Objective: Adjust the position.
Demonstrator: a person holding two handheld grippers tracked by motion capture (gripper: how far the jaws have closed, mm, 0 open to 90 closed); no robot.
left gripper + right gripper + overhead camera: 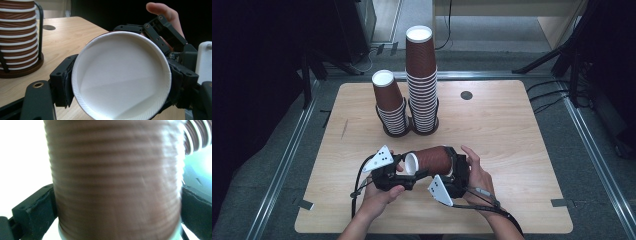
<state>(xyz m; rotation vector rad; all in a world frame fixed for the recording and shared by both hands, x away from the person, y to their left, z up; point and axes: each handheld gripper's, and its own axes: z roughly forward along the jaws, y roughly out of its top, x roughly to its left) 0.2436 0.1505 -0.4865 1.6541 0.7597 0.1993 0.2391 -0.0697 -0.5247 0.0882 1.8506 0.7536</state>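
A brown ribbed paper cup (434,160) with a white inside lies on its side above the table's front, held between both grippers. My left gripper (399,172) is shut on its rim end; in the left gripper view the open mouth of the cup (120,75) faces the camera, and both pads (65,83) press its rim. My right gripper (457,170) is shut on the cup's body near the base. Its view has the brown wall of the cup (117,182) filling the gap, with a jaw against each side.
Two stacks of the same brown cups stand in black holders at the table's back middle, a short stack (391,107) and a tall stack (422,80). A grey round grommet (466,95) sits to their right. Bare wooden table (512,140) lies on the right.
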